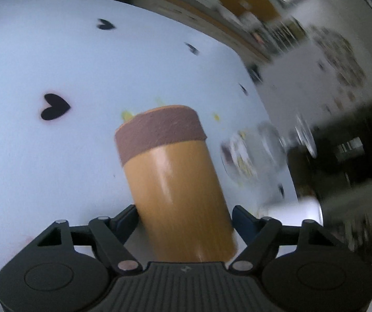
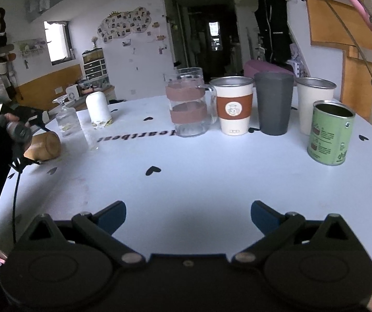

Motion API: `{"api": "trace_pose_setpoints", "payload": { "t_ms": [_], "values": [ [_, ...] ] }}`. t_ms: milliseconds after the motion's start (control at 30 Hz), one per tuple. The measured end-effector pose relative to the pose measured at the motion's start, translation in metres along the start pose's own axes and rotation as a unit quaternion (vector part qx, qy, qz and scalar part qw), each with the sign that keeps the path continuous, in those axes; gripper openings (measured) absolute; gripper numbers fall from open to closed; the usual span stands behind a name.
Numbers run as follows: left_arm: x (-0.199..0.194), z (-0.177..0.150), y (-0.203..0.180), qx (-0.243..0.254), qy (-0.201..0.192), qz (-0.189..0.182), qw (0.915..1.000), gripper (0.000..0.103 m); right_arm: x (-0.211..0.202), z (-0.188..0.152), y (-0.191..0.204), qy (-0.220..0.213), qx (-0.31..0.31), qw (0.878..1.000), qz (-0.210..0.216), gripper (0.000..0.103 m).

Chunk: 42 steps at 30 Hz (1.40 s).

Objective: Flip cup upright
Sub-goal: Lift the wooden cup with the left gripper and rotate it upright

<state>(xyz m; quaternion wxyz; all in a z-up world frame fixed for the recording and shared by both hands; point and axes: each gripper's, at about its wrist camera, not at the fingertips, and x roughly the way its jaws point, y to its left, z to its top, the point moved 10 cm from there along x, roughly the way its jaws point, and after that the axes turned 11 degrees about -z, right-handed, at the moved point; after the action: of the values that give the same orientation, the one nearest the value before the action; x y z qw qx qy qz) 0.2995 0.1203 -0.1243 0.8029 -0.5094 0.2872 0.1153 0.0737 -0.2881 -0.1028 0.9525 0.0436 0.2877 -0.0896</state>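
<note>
Mid-flip – left gripper (image 1: 184,221) clamped on orange cup (image 1: 175,182), cup between fingers, tilted above bench (image 1: 56,156). Next: rotate upright, set down, release. Right gripper (image 2: 188,215) wide, empty. Ahead of it – five upright cups, two still inverted far left.

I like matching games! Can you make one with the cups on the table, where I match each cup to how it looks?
Things:
1. orange cup
2. green tin
3. white cup
4. dark grey cup

States:
A. upside down on the table
B. upright between two metal-rimmed cups
C. held in the left gripper
D. upright, nearest the right edge

Pairs: 1-C, 2-D, 3-A, 4-B
</note>
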Motion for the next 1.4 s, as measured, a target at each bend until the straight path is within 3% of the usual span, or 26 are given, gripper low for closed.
{"api": "trace_pose_setpoints", "payload": {
  "t_ms": [133,300,600,800,933,1067,1167,1267,1400],
  "values": [
    [-0.014,-0.024,-0.001,0.066,0.053,-0.028,0.996,0.074,-0.001,0.001,0.006,-0.002,-0.005,1.0,0.009,0.103],
    [-0.029,-0.063,-0.009,0.165,0.124,-0.062,0.9764,0.071,-0.003,0.004,0.007,-0.006,-0.004,1.0,0.01,0.103],
    [-0.059,-0.155,-0.024,0.299,0.233,-0.112,0.9188,0.071,-0.008,0.01,0.002,-0.017,0.003,1.0,0.006,0.103],
    [-0.093,-0.214,-0.02,0.368,0.284,-0.146,0.8732,0.071,-0.007,0.014,-0.006,-0.011,0.024,1.0,0.012,0.103],
    [-0.116,-0.244,-0.014,0.407,0.303,-0.166,0.8453,0.071,-0.002,0.018,-0.006,0.006,0.044,0.999,0.029,0.103],
    [-0.132,-0.261,-0.013,0.445,0.304,-0.176,0.8241,0.071,0.01,0.026,-0.001,0.046,0.08,0.994,0.059,0.103],
    [-0.138,-0.266,-0.012,0.463,0.299,-0.18,0.8148,0.071,0.025,0.032,0.011,0.09,0.123,0.983,0.1,0.103],
    [-0.137,-0.268,-0.013,0.466,0.292,-0.182,0.8152,0.071,0.044,0.032,0.025,0.148,0.17,0.965,0.135,0.103],
    [-0.137,-0.267,-0.012,0.459,0.294,-0.188,0.8173,0.071,0.071,0.026,0.045,0.213,0.203,0.944,0.15,0.103]
  ]
}}
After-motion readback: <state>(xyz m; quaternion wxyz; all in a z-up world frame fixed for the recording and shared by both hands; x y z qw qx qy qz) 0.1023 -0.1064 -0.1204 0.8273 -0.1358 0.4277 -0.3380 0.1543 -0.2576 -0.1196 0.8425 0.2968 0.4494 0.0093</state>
